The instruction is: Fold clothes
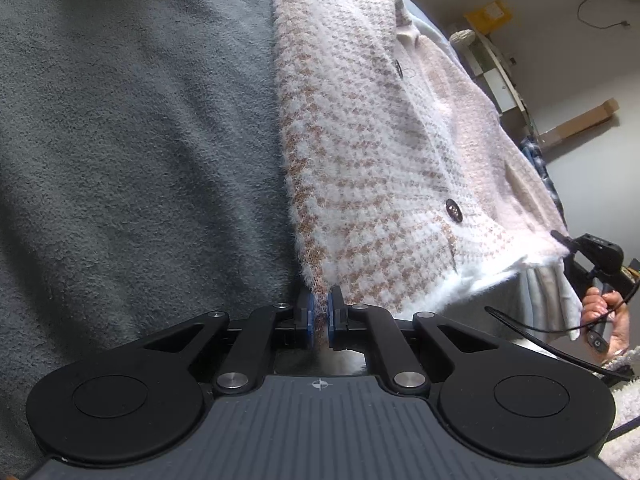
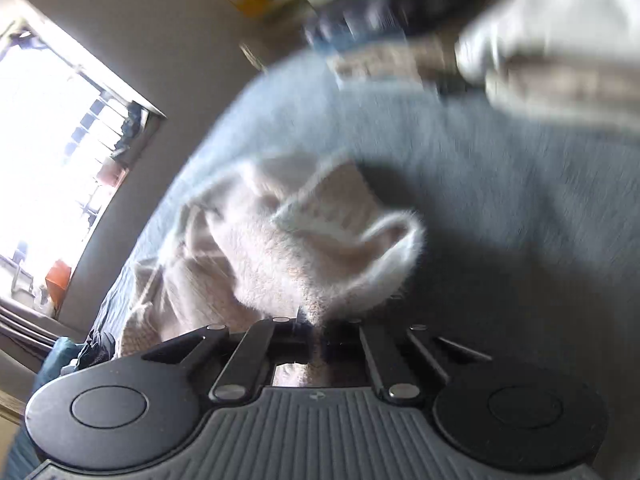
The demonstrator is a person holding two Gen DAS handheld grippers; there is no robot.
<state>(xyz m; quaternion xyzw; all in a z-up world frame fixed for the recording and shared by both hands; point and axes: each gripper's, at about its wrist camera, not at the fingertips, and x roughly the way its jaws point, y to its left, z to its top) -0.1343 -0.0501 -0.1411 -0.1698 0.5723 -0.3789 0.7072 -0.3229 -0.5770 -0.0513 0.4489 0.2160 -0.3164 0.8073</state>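
Observation:
A fluffy pink and white cardigan (image 1: 360,140) with brown checks and dark buttons lies stretched over a grey blanket (image 1: 132,140). My left gripper (image 1: 319,314) is shut on the cardigan's near hem corner, with the knit pinched between its blue pads. At the far right of the left wrist view, the right gripper (image 1: 560,238) holds the other hem corner, with a hand (image 1: 604,312) on its handle. In the blurred right wrist view, my right gripper (image 2: 316,330) is shut on the fuzzy fabric (image 2: 304,248), which bunches up just ahead of the fingers.
The grey blanket (image 2: 480,184) covers the bed. Folded clothes (image 2: 540,48) are piled at the far side in the right wrist view. A bright window (image 2: 52,160) is at the left. A white shelf unit (image 1: 496,68), a yellow box (image 1: 488,14) and a cardboard box (image 1: 580,120) stand by the wall.

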